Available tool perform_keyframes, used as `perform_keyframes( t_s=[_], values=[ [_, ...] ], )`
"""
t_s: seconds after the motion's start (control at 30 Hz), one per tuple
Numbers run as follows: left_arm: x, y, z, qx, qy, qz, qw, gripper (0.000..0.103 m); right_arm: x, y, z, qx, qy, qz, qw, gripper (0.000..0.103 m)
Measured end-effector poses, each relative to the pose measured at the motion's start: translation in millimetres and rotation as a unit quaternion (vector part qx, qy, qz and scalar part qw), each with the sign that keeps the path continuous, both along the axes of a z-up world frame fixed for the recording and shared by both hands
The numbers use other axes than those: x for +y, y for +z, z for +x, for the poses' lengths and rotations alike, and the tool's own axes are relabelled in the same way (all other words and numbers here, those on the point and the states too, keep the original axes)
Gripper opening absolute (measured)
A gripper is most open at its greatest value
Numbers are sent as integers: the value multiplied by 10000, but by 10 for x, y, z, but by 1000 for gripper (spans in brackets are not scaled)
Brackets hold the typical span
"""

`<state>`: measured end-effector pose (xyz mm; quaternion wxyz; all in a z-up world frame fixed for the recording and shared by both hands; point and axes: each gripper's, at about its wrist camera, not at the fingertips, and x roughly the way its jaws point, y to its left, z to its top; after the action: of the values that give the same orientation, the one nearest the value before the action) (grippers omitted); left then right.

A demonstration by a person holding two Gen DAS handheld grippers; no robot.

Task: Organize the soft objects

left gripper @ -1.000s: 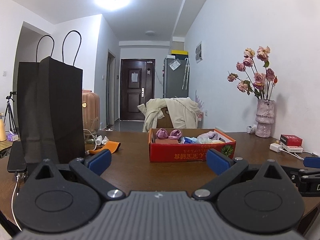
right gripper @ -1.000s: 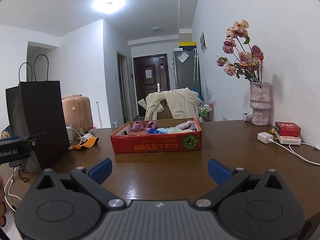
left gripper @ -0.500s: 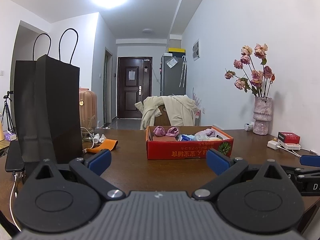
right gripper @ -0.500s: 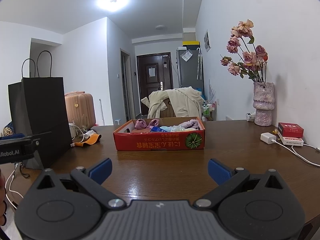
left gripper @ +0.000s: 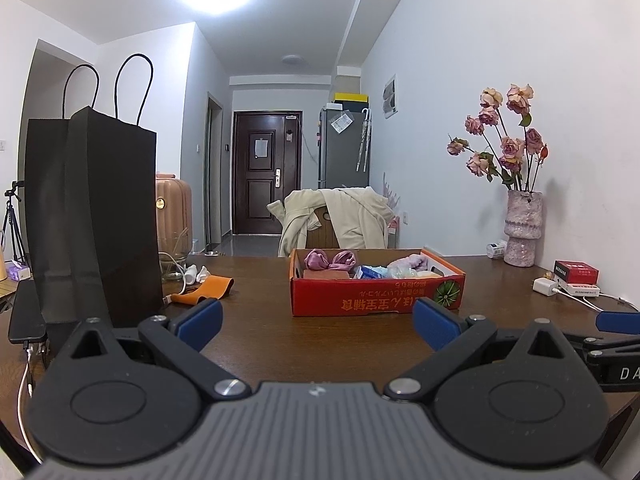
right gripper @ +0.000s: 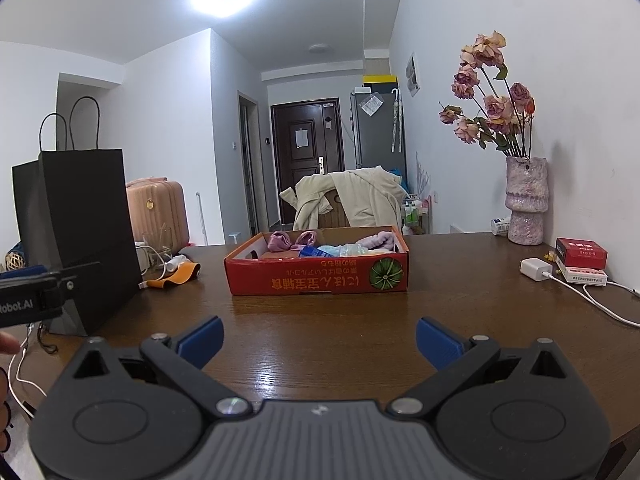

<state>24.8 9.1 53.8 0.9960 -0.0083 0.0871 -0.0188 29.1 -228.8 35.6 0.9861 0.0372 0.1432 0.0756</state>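
The brown wooden desk [right gripper: 360, 340] carries everything. A tall black paper bag [left gripper: 96, 216] stands upright at its left side, handles up. Near the middle sits a shallow red cardboard box [right gripper: 318, 276], open on top, holding the soft objects: a pink satin piece [right gripper: 290, 240] at the back left, a lilac fluffy cloth [right gripper: 380, 237] at the back right, pale blue items between them. A pink vase of dried roses [right gripper: 526, 204] stands by the right wall. An orange strap [left gripper: 204, 290] lies between bag and box. The left hand-held gripper [left gripper: 318, 320] and right hand-held gripper [right gripper: 318, 338] both hover over bare desk short of the box, blue pads spread wide, holding nothing.
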Motion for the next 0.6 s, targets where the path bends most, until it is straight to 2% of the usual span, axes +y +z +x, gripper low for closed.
perform_keyframes(
  t_s=[0.6],
  values=[
    [17, -23, 27, 51, -35, -35, 10000, 103, 25, -26, -4, 27, 84, -7, 10000, 103]
  ],
)
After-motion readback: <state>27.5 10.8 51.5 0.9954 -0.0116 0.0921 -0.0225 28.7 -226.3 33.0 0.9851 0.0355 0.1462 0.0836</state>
